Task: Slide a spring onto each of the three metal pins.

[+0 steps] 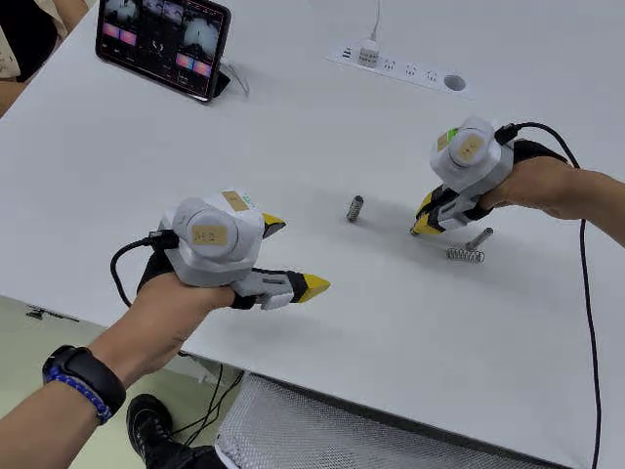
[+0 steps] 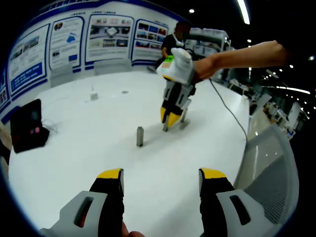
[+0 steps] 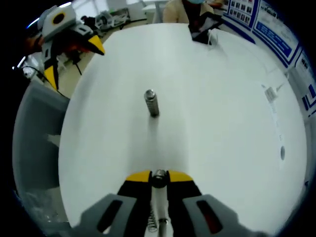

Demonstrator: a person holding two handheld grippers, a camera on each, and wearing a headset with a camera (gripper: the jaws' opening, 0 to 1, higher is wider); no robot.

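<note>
One pin (image 1: 354,208), seemingly already sprung, stands mid-frame; right gripper (image 1: 426,225) clamps a second pin (image 3: 159,177) at centre right, loose spring (image 1: 465,255) just below, so the wide-open left gripper (image 1: 297,255), lower left, probably fetches it next.

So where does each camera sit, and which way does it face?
Head view: on the headset, looking forward and down at the table; left forearm, right forearm, left gripper and right gripper show.
Left gripper view: behind its open jaws, facing the right gripper and right forearm.
Right gripper view: behind its jaws, shut on a pin, facing the left gripper.
All three share the standing pin.
</note>
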